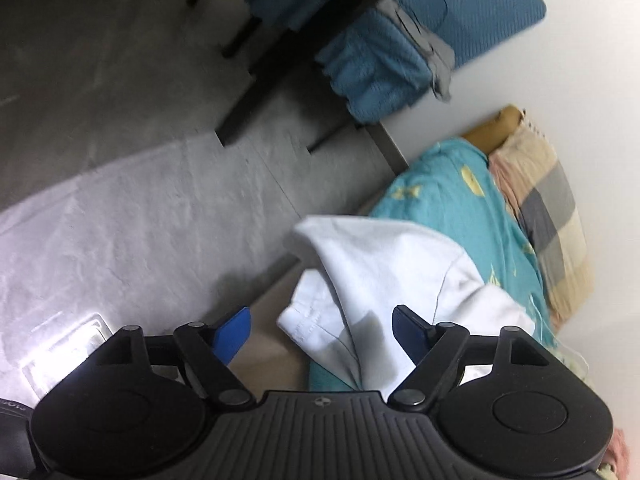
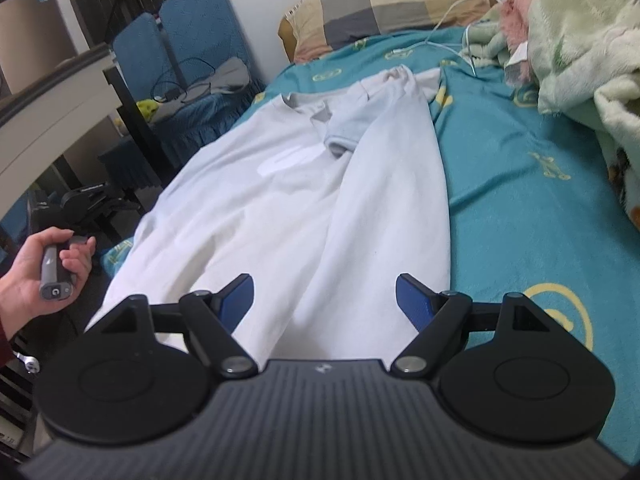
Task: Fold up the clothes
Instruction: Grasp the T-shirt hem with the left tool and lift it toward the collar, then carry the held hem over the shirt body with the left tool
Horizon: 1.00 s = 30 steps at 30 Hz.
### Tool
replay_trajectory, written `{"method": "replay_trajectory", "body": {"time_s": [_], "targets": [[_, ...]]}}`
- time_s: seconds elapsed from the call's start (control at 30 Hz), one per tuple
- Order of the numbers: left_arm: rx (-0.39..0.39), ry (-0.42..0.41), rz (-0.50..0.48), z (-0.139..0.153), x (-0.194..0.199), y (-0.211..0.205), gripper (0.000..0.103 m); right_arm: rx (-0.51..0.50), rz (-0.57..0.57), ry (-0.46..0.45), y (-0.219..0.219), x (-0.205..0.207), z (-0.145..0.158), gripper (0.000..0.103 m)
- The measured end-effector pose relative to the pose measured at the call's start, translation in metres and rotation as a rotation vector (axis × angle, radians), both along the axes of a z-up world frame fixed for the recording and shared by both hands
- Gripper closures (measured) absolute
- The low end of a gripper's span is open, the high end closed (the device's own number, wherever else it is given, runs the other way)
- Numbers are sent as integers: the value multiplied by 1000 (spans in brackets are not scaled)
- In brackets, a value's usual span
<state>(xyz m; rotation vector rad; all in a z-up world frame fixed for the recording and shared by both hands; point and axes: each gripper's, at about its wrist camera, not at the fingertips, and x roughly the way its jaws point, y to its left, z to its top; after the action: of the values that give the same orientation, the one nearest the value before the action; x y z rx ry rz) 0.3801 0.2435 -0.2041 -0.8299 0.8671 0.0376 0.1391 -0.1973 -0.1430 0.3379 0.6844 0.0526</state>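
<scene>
On the bed [image 2: 520,208], white shirt [image 2: 304,184] lies spread; left gripper [image 1: 322,330] and right gripper [image 2: 324,296] fingers apart, empty.

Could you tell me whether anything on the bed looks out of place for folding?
Yes. The white shirt lies unevenly: its right side is folded over the middle while its lower left corner hangs off the bed edge. A white cable also trails across the sheet just beyond the collar.
</scene>
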Motion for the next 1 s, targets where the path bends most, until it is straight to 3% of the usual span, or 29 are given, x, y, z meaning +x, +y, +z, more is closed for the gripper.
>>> {"method": "replay_trajectory", "body": {"time_s": [0.13,0.17,0.23,0.3,0.37,0.6,0.73,0.87,0.93,1.0], "targets": [[38,-20,-42,-6,7,-15,30,-2,2,10,1,3,-4,23],[46,-23,-47,-7,9,-18,35,-4,5,10,2,4,-4,23],[48,-27,-37,-11,12,-23,50,-4,8,8,2,5,-5,23],[109,-49,-37,-7,13,-31,82,1,6,10,1,6,-5,23],[204,-88,-51,2,11,-41,91,27,-3,9,-2,6,-5,23],[561,-172,-154,65,9,-92,96,91,-25,-29,-8,4,4,23],[782,-221,-254,107,7,-144,96,116,-38,-38,-13,1,9,23],[1026,-225,-373,130,6,-208,96,151,-42,-46,-19,-4,12,23],[1092,-200,-396,132,8,-230,96,166,-36,-43,-21,-5,12,23],[1074,-173,-376,135,10,-237,97,181,-29,-40,-23,-7,11,23]]}}
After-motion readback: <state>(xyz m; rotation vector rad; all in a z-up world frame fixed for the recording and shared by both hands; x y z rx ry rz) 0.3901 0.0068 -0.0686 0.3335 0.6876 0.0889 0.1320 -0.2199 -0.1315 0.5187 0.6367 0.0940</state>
